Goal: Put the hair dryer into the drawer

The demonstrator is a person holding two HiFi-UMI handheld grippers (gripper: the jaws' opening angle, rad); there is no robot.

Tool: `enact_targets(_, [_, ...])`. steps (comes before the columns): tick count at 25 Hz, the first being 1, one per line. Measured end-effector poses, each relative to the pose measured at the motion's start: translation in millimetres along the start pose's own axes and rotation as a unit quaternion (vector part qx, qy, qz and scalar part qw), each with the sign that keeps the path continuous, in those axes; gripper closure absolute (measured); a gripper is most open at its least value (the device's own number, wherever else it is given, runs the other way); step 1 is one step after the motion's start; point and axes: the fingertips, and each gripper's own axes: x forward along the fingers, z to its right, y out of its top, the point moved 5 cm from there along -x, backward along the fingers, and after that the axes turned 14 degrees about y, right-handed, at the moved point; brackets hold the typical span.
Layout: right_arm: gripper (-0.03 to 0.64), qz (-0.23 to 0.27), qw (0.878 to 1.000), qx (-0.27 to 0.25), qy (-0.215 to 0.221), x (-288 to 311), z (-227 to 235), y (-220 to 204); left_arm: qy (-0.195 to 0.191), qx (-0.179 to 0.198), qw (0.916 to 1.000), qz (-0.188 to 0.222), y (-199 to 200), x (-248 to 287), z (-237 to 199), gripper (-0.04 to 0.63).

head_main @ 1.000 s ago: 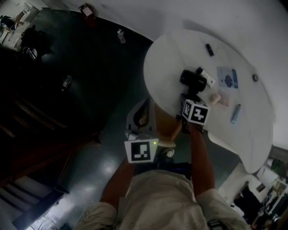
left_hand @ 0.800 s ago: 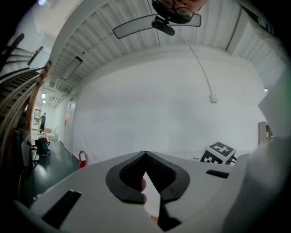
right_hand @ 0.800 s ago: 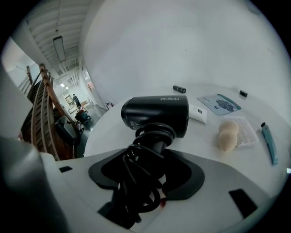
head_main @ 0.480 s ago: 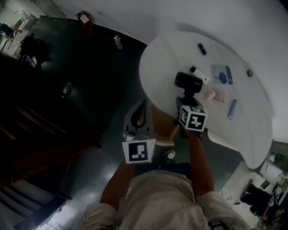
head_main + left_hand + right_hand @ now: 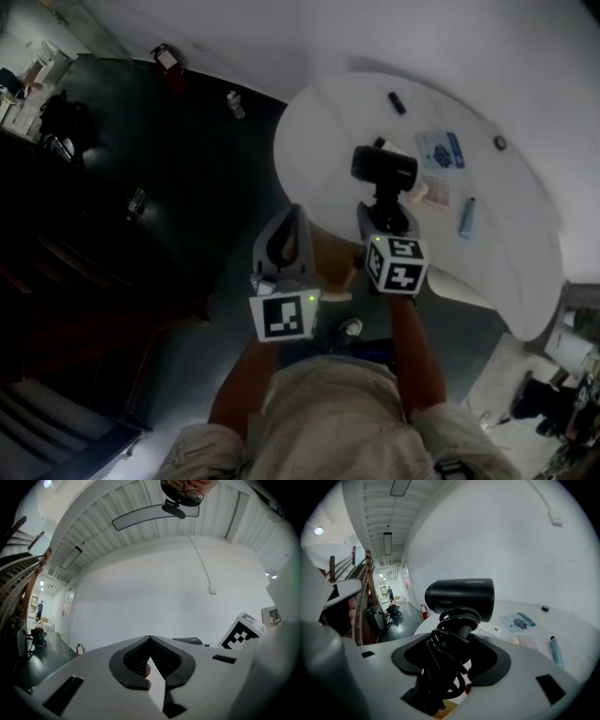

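The black hair dryer [image 5: 384, 169] stands upright over the near part of the white round table [image 5: 506, 244], its cord wound round the handle. My right gripper [image 5: 380, 220] is shut on that handle and cord. In the right gripper view the dryer's barrel [image 5: 459, 599] rises just beyond the right gripper [image 5: 450, 653]. My left gripper [image 5: 281, 239] hangs left of the table over the dark floor, shut with nothing in it. In the left gripper view the left gripper [image 5: 150, 641] points at a white wall. I see no drawer clearly; a brown wooden surface [image 5: 333, 258] shows between the grippers.
On the table lie a blue tube [image 5: 466, 217], a leaflet [image 5: 441, 150], a small dark stick [image 5: 397, 102] and a small black round thing [image 5: 501, 142]. A bottle [image 5: 234, 105] and a fire extinguisher [image 5: 164, 58] stand on the dark floor at the left.
My right gripper has drawn back towards me with the hair dryer in it, away from the things on the table. The left gripper has hardly moved.
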Motion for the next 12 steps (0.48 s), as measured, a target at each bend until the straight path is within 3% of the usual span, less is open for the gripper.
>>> enact_targets(6, [0.364, 0.071, 0.997, -0.032, 0.019, -38, -20, 16, -0.002, 0.001, 0.9999, 0.017, 13, -15, 14, 0.595])
enact_targets(12, [0.364, 0.177, 0.980, -0.090, 0.033, -80, -38, 30, -0.006, 0.005, 0.9993, 0.037, 25, -34, 25, 0.595])
